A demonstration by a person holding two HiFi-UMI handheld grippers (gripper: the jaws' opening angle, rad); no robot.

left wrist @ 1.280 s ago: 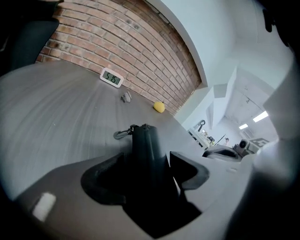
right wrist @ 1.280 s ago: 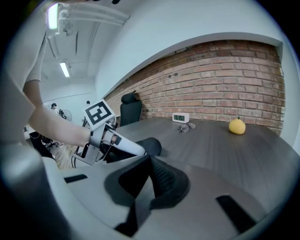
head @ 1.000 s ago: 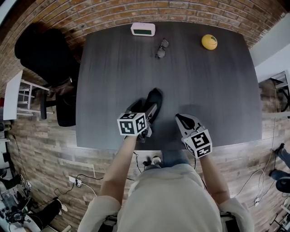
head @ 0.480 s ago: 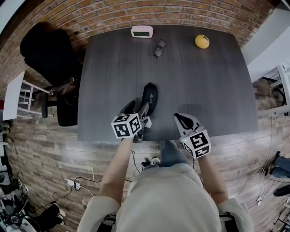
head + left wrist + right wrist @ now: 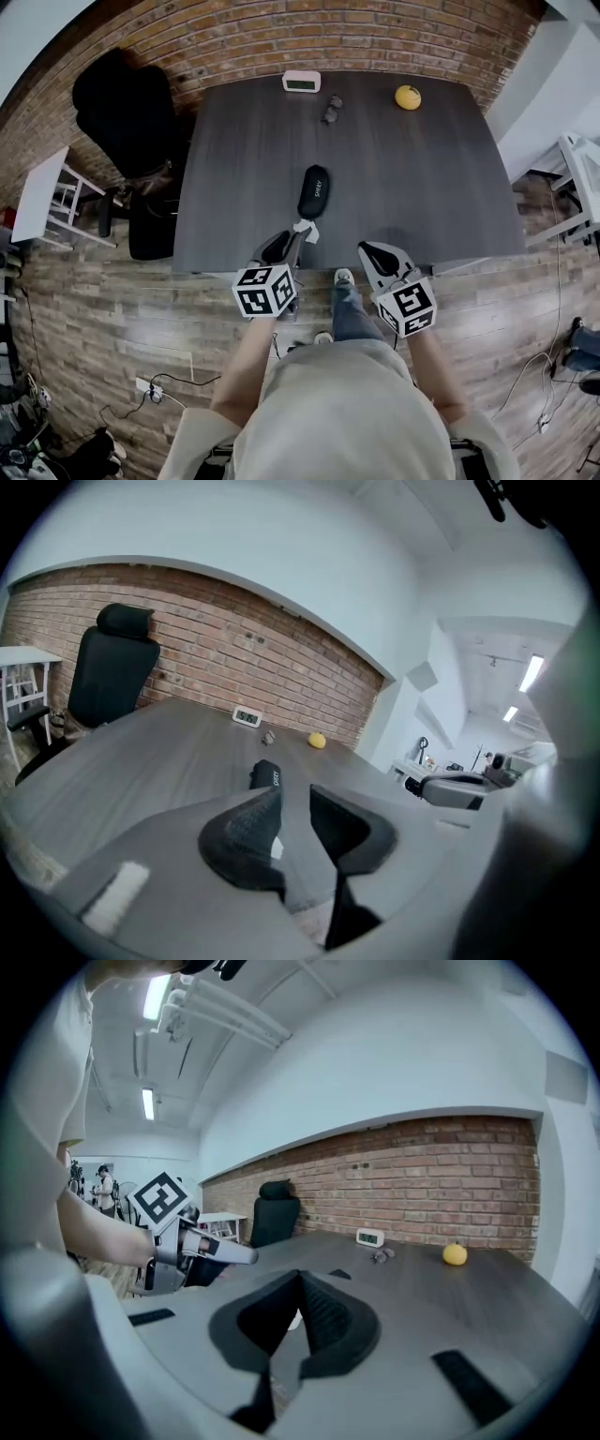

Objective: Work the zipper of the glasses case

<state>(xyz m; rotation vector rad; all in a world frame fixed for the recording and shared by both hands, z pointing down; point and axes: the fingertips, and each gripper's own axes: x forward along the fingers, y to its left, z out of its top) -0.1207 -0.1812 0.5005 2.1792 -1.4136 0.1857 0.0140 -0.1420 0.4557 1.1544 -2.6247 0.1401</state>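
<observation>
Legible print is scarce. The glasses case bears one short white word along its lid, too small and blurred to spell out; the clock shows dark digits on a pale display, not readable. Square black-and-white markers stand on the cube of the left gripper and the cube of the right gripper; these patterns carry no letters or numerals.

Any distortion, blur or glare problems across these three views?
Head view: heavy fisheye, table edges and brick wall bow, glasses case sharp. Left gripper view: dark round vignette, smeared out-of-focus mass at right. Right gripper view: same vignette, ceiling lights glaring, left foreground blurred.
</observation>
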